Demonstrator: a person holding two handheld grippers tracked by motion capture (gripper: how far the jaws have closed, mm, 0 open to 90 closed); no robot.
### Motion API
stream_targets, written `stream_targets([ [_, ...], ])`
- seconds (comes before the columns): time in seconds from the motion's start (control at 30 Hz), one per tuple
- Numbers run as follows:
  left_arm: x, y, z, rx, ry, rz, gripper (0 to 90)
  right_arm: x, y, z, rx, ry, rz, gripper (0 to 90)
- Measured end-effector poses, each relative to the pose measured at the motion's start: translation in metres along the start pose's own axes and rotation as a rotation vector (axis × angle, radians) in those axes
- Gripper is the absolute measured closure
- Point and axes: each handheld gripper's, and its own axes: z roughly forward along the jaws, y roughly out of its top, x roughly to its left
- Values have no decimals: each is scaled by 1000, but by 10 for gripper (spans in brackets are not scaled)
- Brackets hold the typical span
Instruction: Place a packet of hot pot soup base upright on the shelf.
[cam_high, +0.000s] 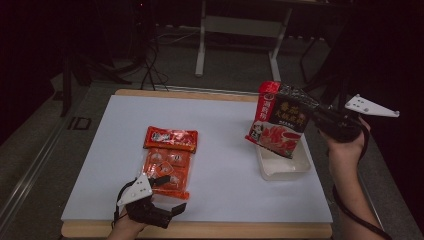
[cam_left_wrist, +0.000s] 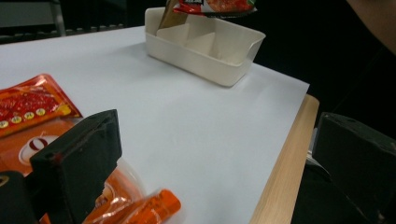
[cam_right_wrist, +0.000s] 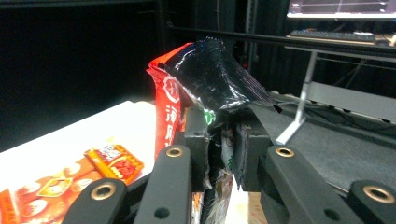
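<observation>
Red-and-black pouch (cam_high: 280, 119) hangs tilted over the cream bin (cam_high: 283, 167), pinched by the right gripper (cam_right_wrist: 223, 154). Its own view shows crinkly glossy film squashed between the pads; the left gripper view shows the bin's dividers. Left gripper (cam_high: 167, 194) stands wide open, empty, at the shiny orange pack (cam_high: 167, 161).

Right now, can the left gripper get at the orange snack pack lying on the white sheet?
Probably yes. The left gripper is at the near end of the orange snack pack, fingers spread wide, one over the wrapper, nothing in between.
</observation>
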Motion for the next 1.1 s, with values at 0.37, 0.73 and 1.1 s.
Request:
stream_targets([
  [0.37,-6,-10,0,23,22,42,22,-27,-9,10,3,-98,-13,777],
  [0.73,-1,-12,-1,-5,6,4,22,-47,-22,32,50,-106,-128,776],
  [1.1,2,-13,-2,-15,0,-16,22,-58,-37,50,71,-86,-157,775],
])
